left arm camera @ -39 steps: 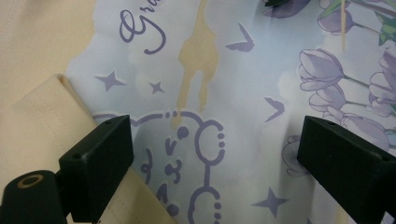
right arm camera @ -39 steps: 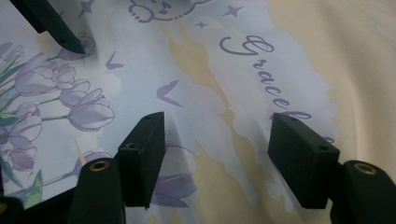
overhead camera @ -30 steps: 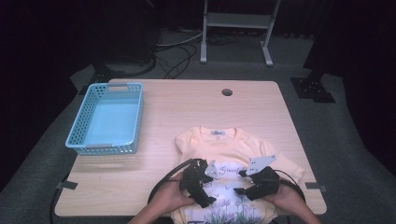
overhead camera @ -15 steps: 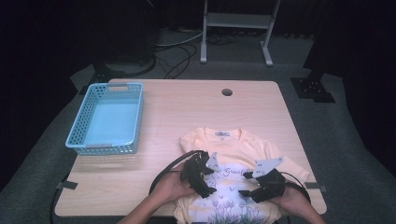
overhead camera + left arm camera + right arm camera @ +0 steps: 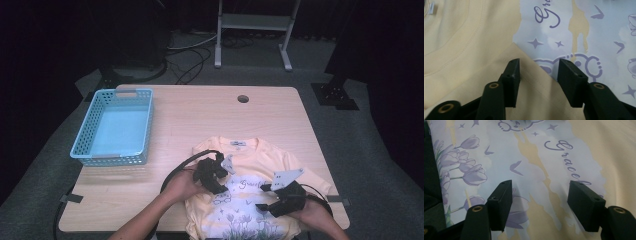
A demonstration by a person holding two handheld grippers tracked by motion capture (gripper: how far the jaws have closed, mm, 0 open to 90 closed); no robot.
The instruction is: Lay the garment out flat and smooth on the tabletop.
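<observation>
Moved: the left gripper has slid from the T-shirt's left side inward onto its chest, dragging a folded flap of yellow fabric over the print; its fingers have just been closing, the flap between them.
T-shirt: flat on the counter at its near edge, collar away from the person, well apart from the blue basket.
Left fingers: half spread, straddling the flap's hemmed edge, not visibly pressing it.
Right gripper: kept its place, right of the print's centre; fingers spread, holding nothing.
Key relation: the flap's edge runs across between the left fingers, so the left hand is nearer for the fold.
</observation>
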